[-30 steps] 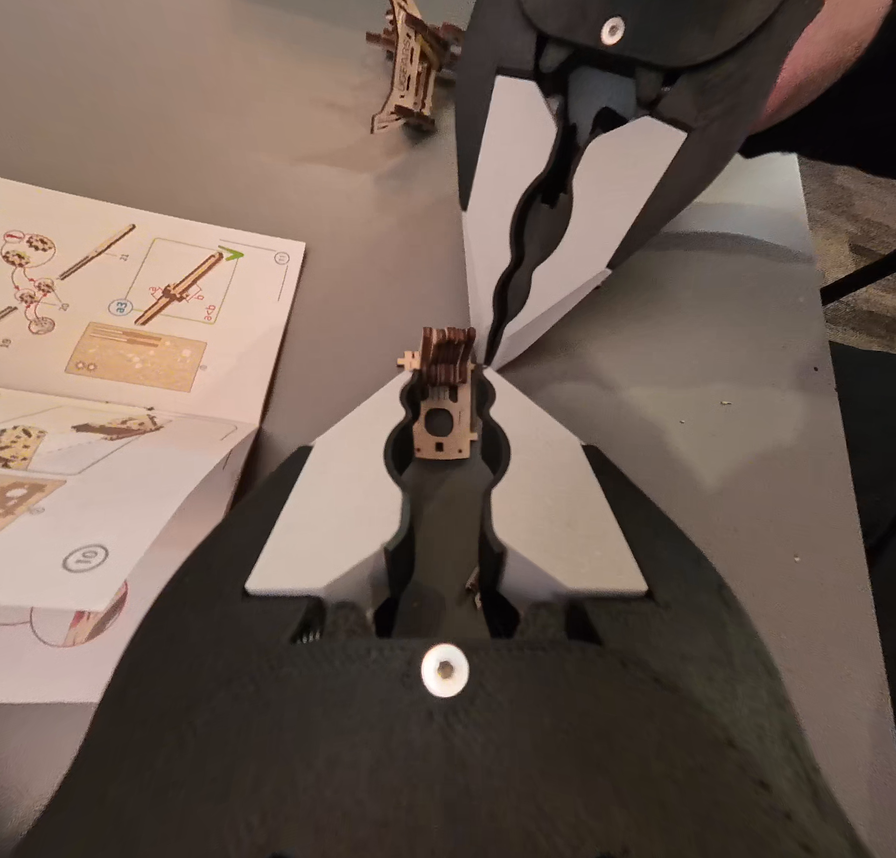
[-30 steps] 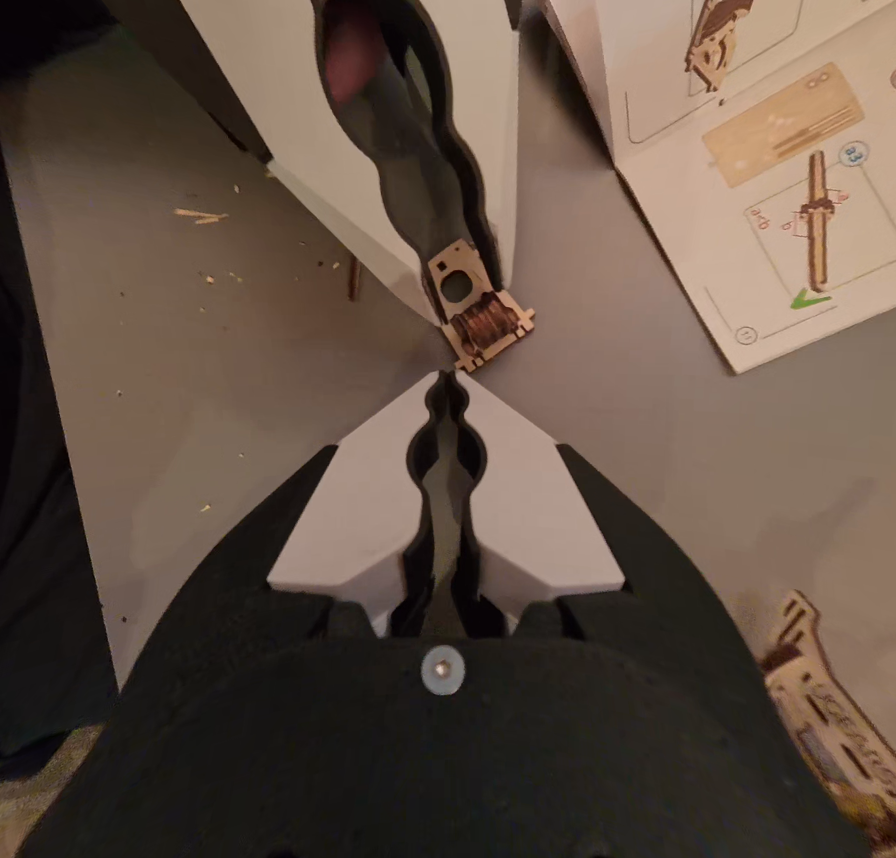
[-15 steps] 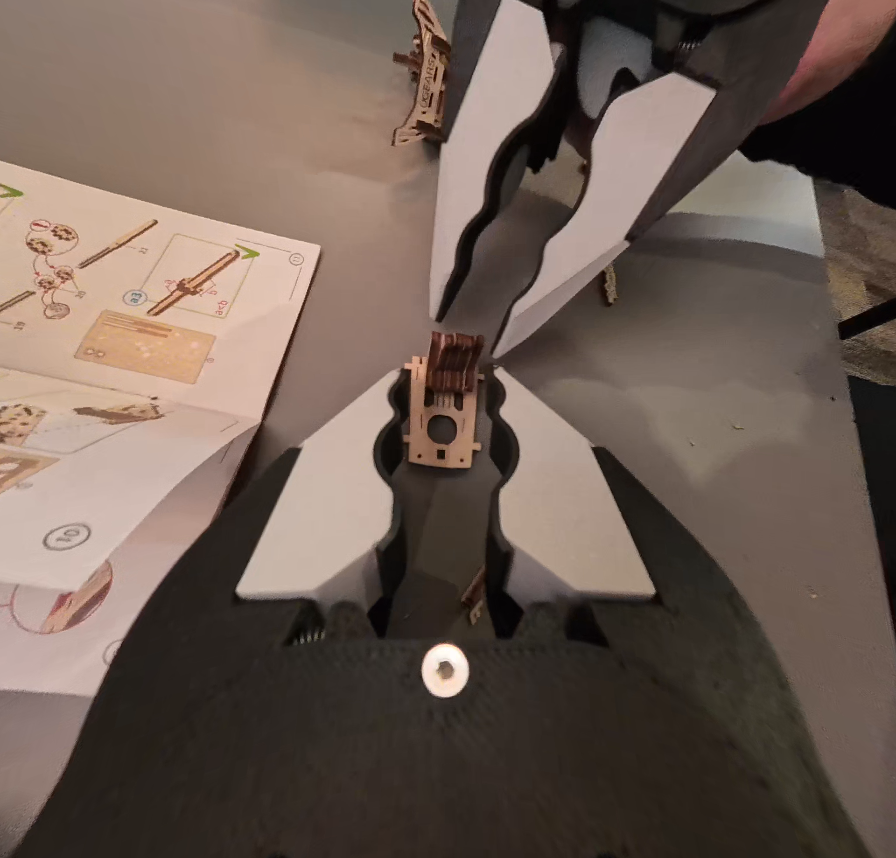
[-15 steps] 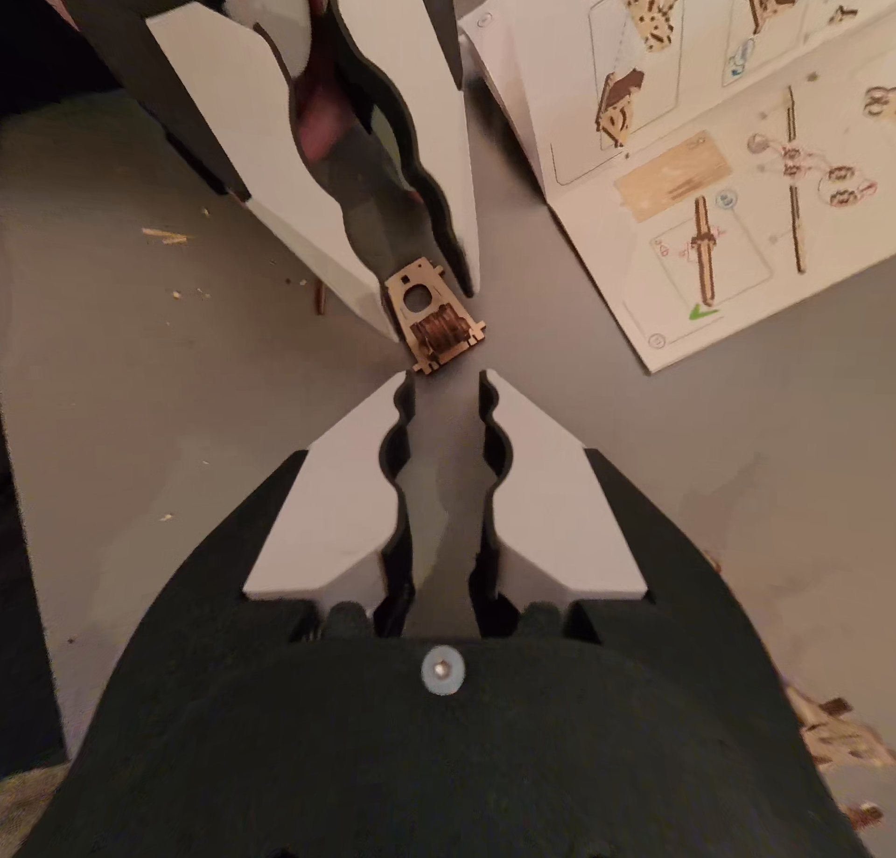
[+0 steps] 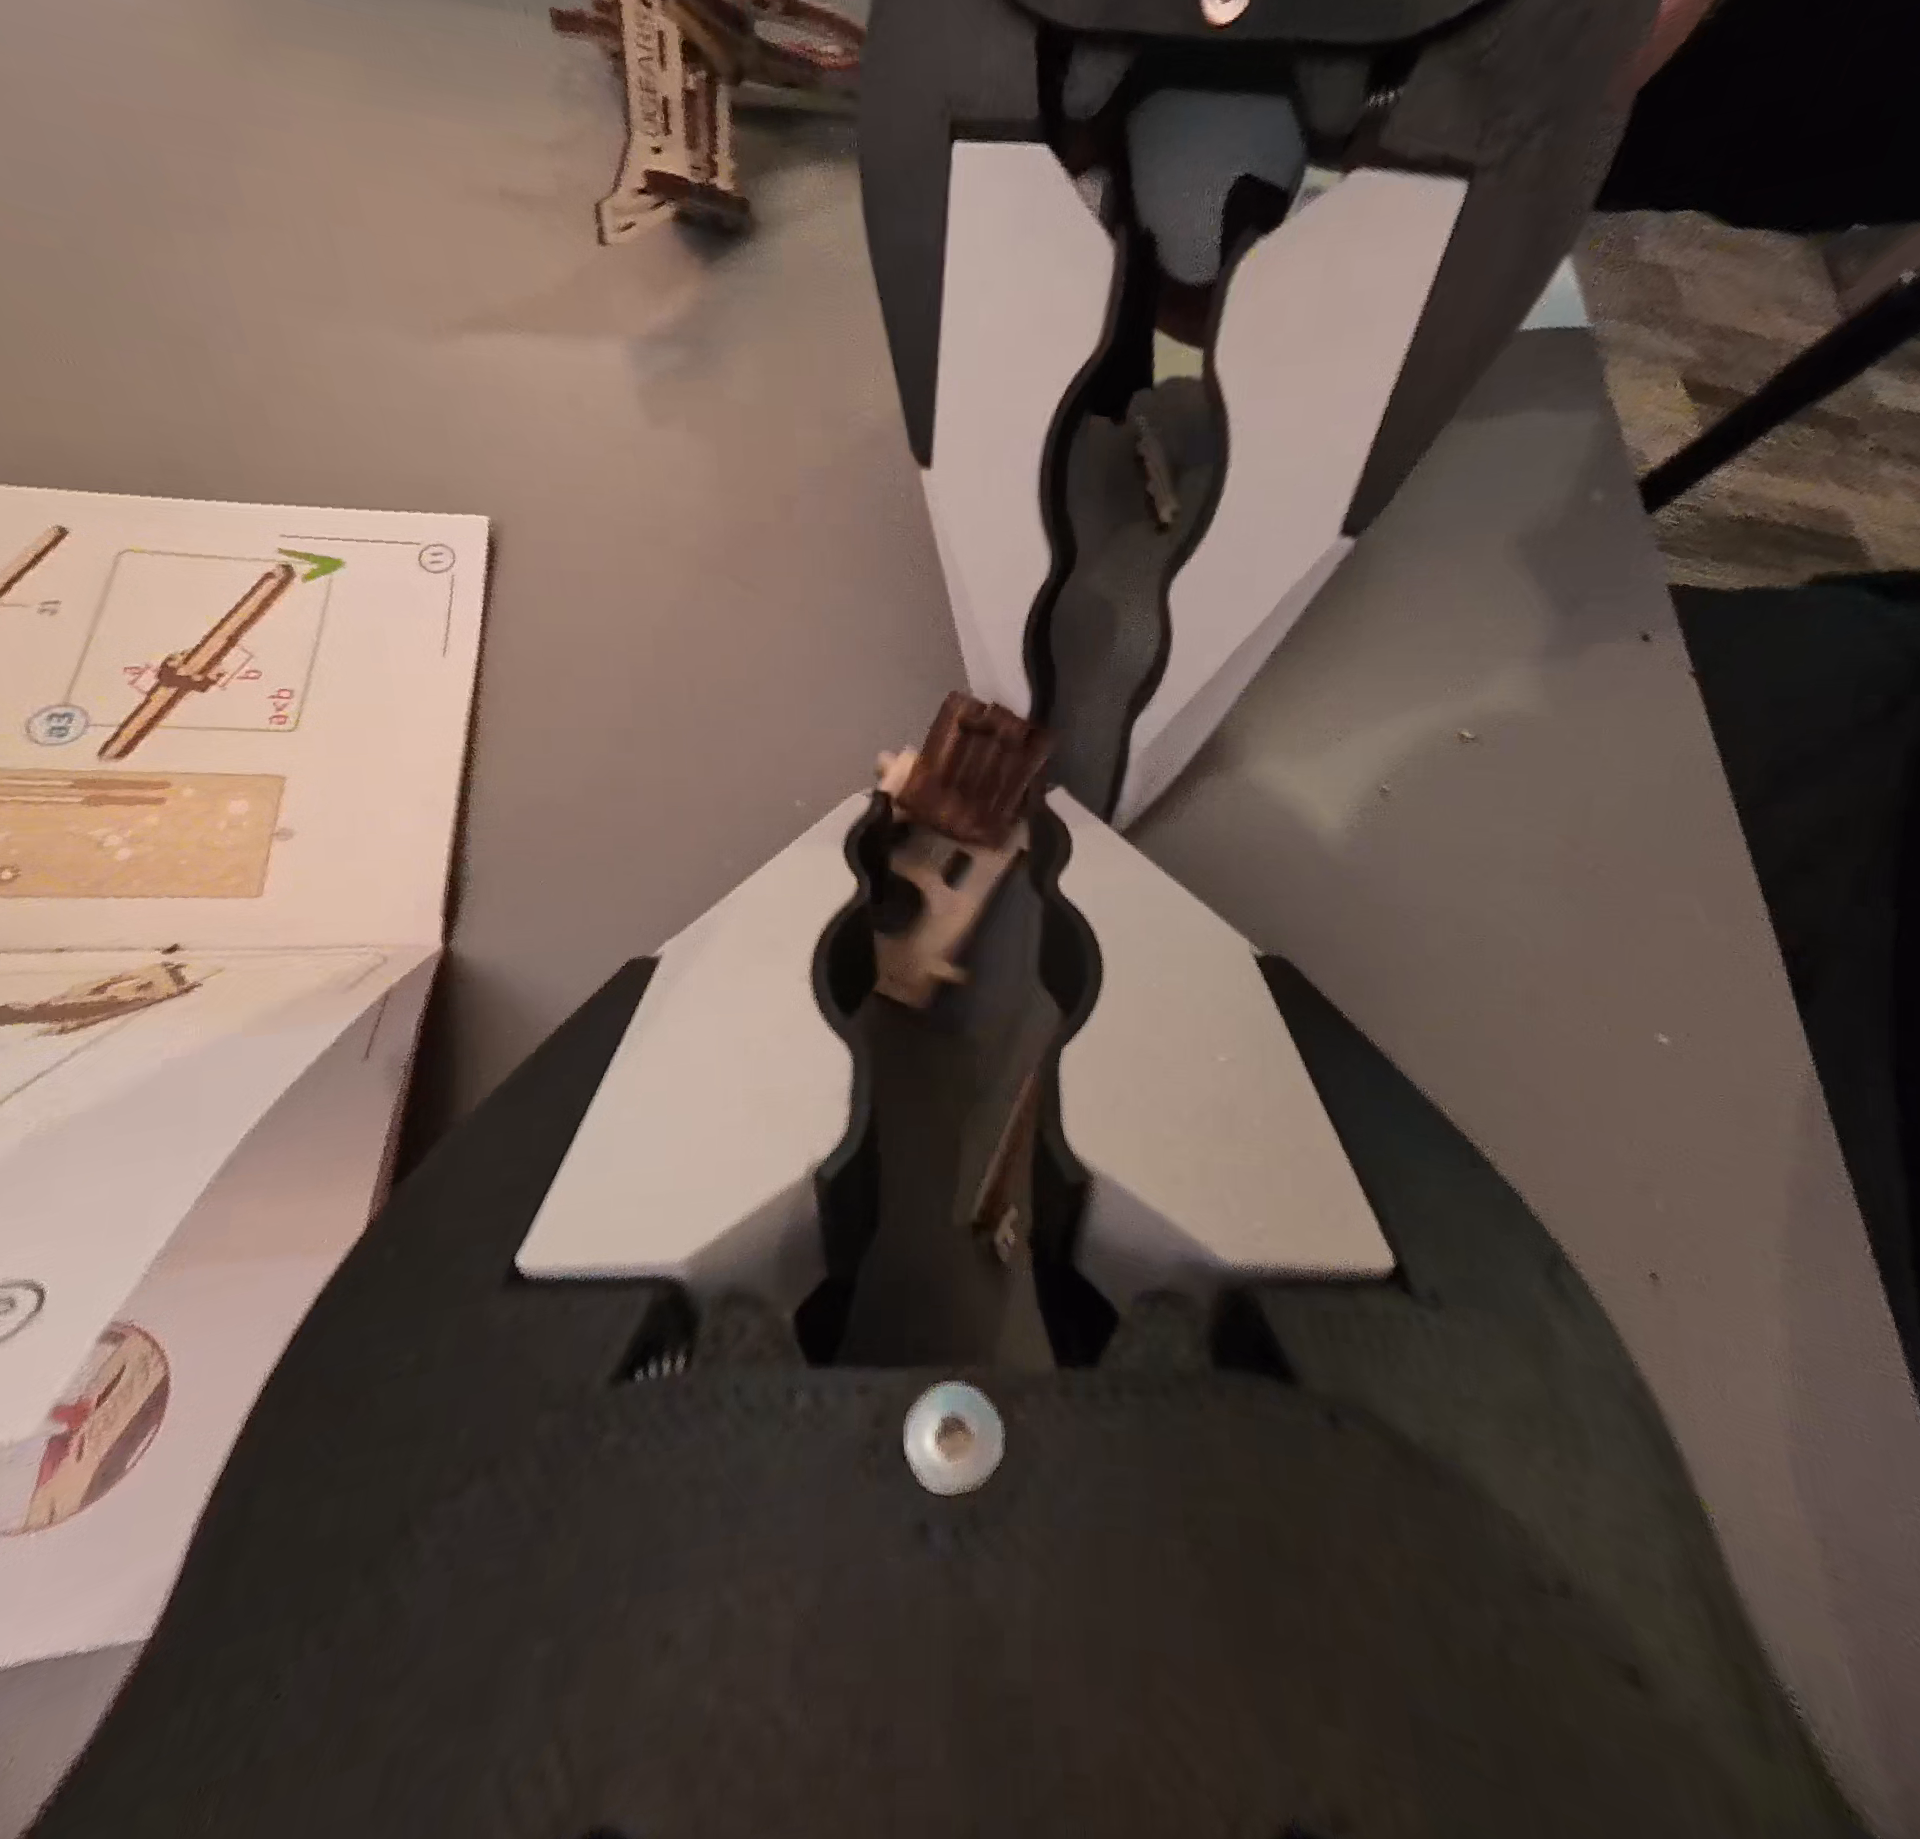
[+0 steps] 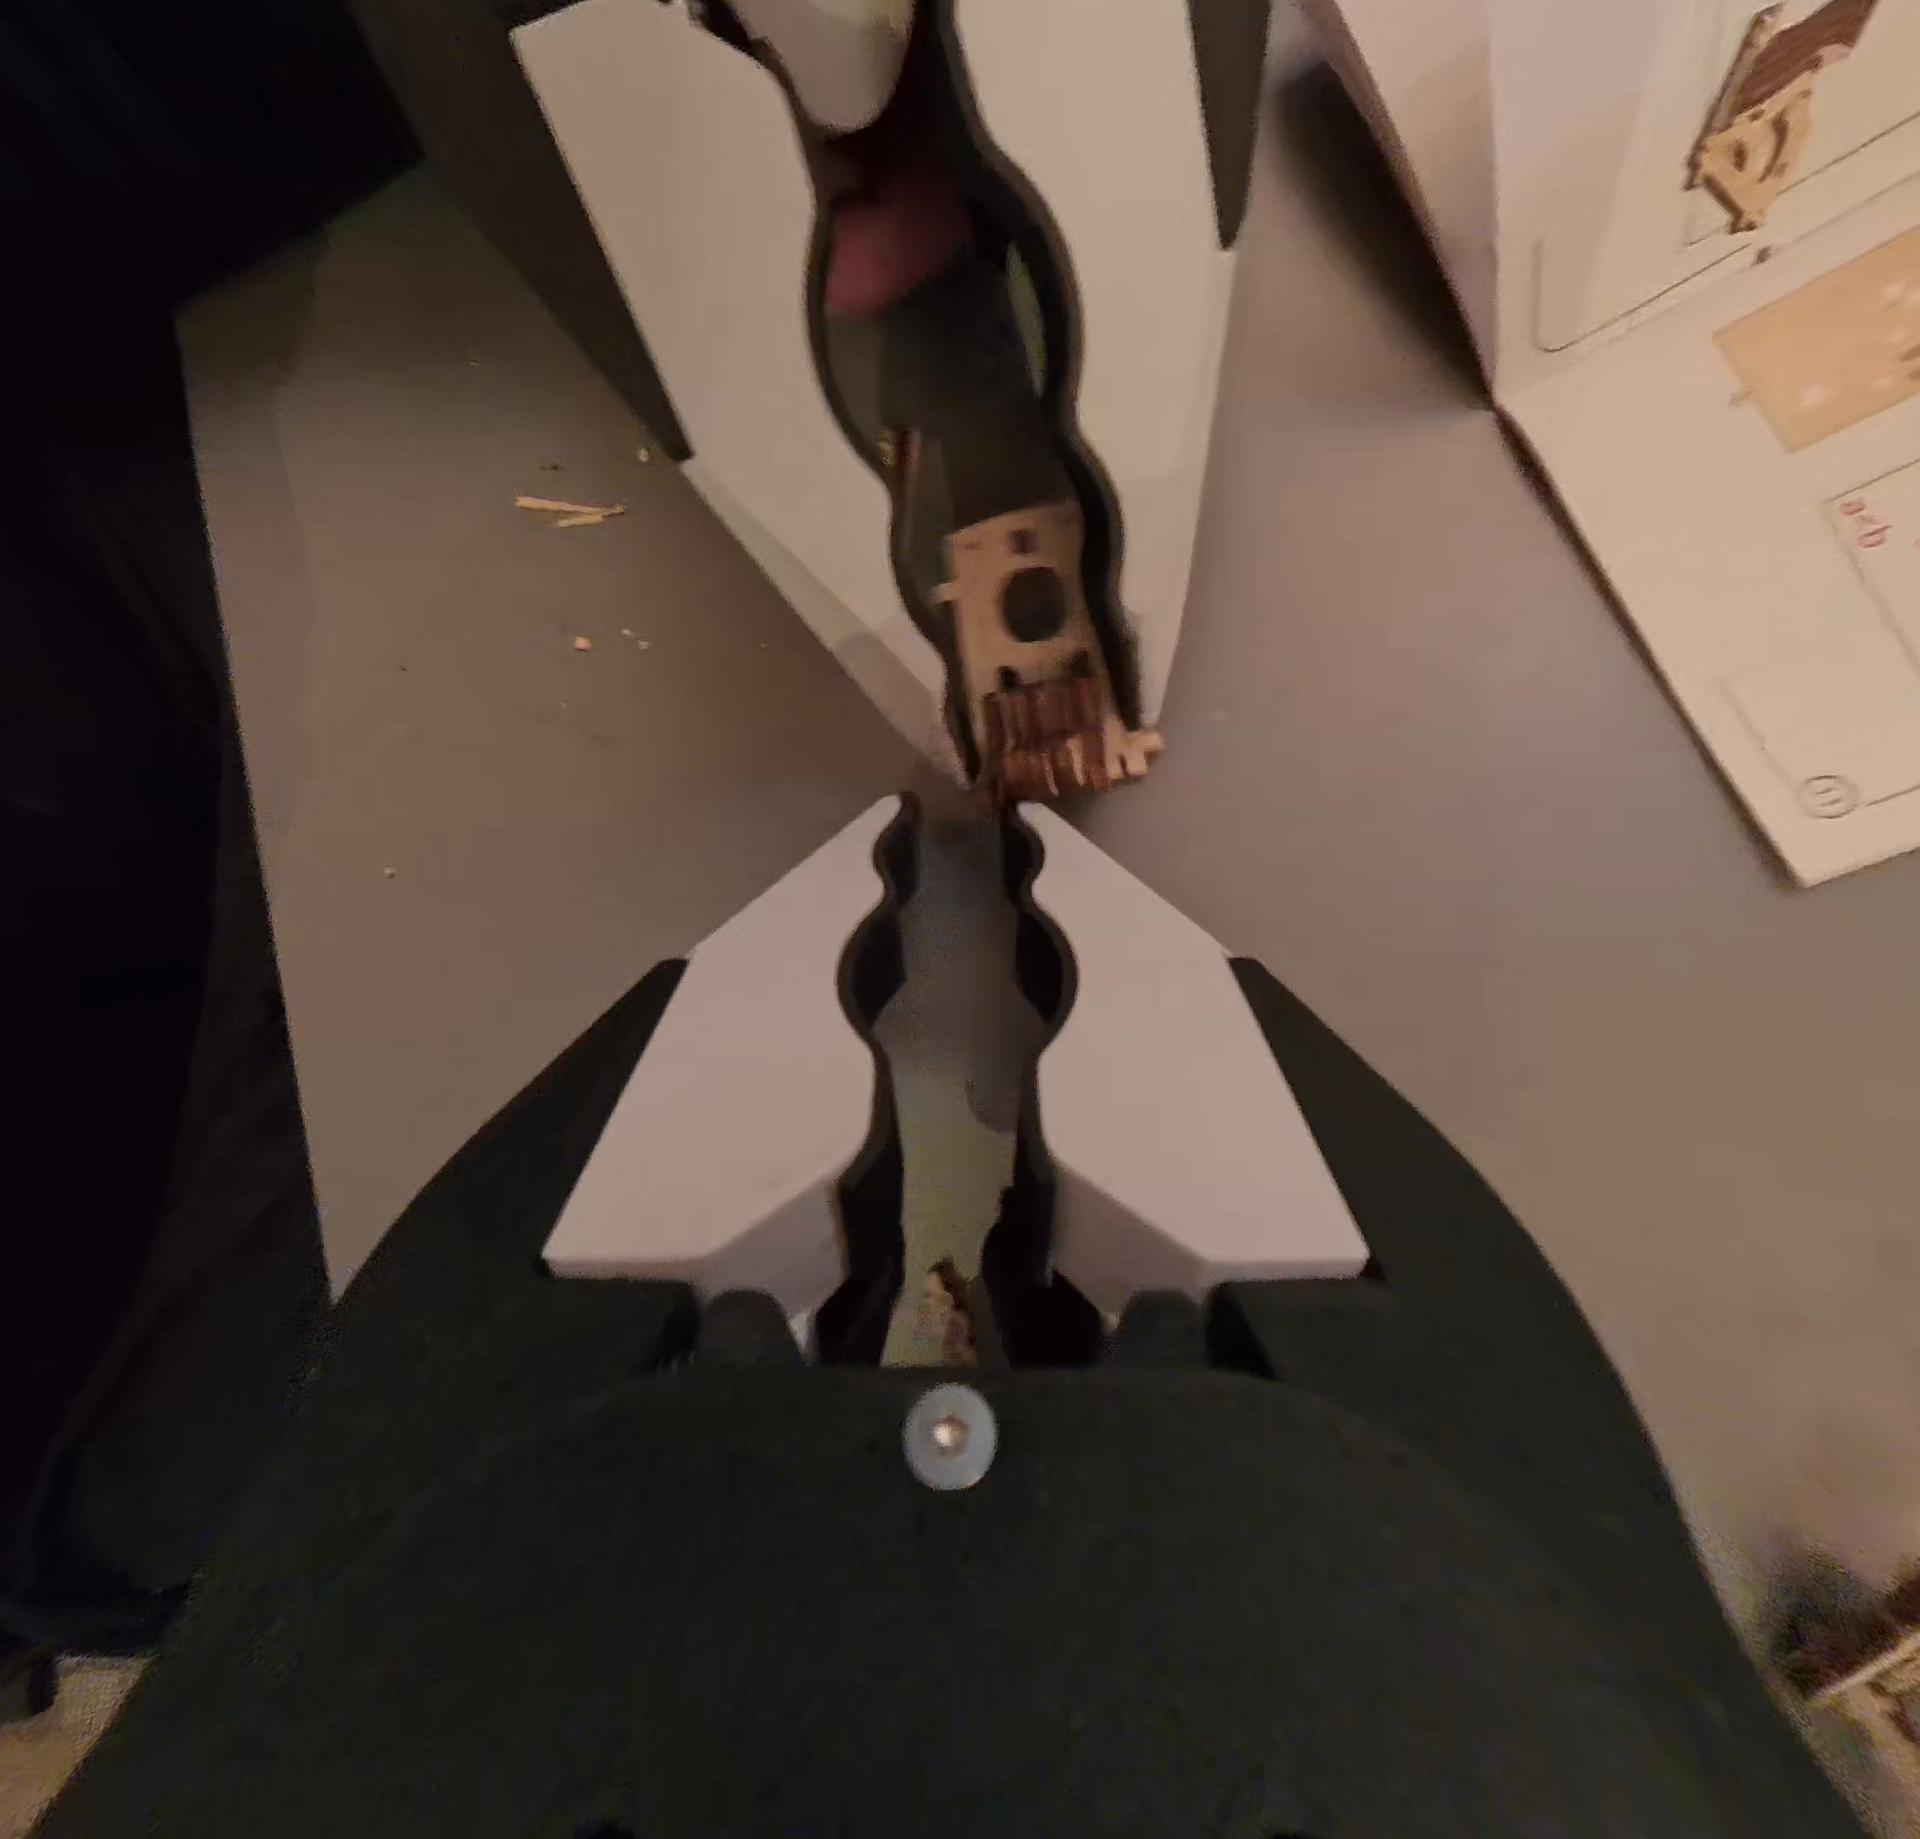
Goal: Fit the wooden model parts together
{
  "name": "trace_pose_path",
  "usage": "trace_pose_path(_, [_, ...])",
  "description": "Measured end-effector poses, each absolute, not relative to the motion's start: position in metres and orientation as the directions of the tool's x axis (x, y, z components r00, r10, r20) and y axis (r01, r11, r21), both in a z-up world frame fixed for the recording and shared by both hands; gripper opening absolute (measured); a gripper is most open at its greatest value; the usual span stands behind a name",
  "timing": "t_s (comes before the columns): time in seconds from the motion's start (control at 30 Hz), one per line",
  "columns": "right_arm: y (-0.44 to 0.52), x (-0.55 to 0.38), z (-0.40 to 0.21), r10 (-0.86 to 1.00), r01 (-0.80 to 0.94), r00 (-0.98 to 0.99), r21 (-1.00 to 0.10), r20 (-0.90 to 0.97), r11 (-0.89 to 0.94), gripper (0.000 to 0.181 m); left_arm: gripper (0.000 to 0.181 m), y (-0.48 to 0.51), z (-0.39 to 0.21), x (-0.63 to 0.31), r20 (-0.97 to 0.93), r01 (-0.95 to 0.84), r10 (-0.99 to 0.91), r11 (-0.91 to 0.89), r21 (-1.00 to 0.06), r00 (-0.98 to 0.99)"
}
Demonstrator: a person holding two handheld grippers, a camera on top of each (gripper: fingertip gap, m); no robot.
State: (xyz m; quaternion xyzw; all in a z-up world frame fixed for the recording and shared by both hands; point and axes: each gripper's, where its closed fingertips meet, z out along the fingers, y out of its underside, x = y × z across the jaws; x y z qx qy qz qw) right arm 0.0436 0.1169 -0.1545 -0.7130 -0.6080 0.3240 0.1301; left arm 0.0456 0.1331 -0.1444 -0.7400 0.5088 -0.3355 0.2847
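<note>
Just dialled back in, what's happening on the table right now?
The left gripper is clamped on a small wooden model part, held above the grey table. The right gripper faces it tip to tip with its jaws slightly apart, holding nothing, right at the part's dark ribbed end. An instruction booklet lies open beside them, and another wooden assembly sits farther back on the table.

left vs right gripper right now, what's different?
1. The left gripper is shut on the small wooden part; the right gripper holds nothing.
2. The left gripper's fingertips clamp the part's sides; the right gripper's fingertips stand slightly apart, just short of the part's dark ribbed end.

Shared: same black body and pale wavy-edged fingers, pointing tip to tip over the grey table.
</note>
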Motion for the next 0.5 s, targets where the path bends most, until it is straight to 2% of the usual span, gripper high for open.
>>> trace_pose_path(0.03, [0.112,0.044,-0.153,0.950,0.779,0.046,-0.585,-0.308,-0.227,0.013,0.026,0.130,-0.144,0.044,0.210,-0.565,-0.949,-0.310,-0.765,0.237])
trace_pose_path(0.17, [0.103,0.050,-0.147,0.952,0.768,0.048,-0.597,-0.304,-0.229,0.016,0.029,0.127,-0.142,0.036,0.195,-0.566,-0.954,-0.292,-0.771,0.228])
trace_pose_path(0.33, [0.128,0.053,-0.138,0.974,0.716,0.125,-0.662,-0.188,-0.220,0.023,0.024,0.142,-0.127,0.038,0.183,-0.475,-0.942,-0.302,-0.827,0.280])
trace_pose_path(0.5, [0.134,0.051,-0.138,0.972,0.687,0.177,-0.687,-0.155,-0.235,0.030,0.022,0.139,-0.133,0.043,0.187,-0.502,-0.947,-0.299,-0.811,0.263])
